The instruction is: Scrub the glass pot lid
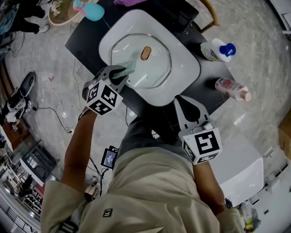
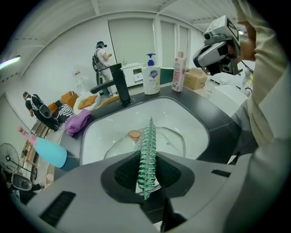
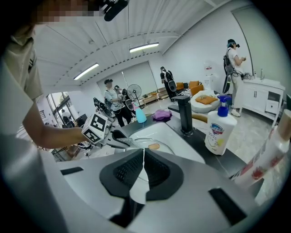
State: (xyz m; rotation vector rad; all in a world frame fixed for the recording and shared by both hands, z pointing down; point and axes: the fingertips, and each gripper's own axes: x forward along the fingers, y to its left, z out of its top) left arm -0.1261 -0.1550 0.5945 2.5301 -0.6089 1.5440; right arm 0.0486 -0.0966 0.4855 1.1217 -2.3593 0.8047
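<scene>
Scrubber gripped in left tongs over glass lid, right tongs closed, soap bottle nearby

**Head view, sink basin taken as dial centre.** The basin is set in the counter, and the glass pot lid lies inside it. The scourer, between the jaws of the left gripper, lies over the lid's rim at 8 o'clock. On the counter, a pump bottle stands at 3 o'clock, a second bottle at 4 o'clock and a cup at 11 o'clock. The right gripper is at 5 o'clock, apart from the basin.
</scene>
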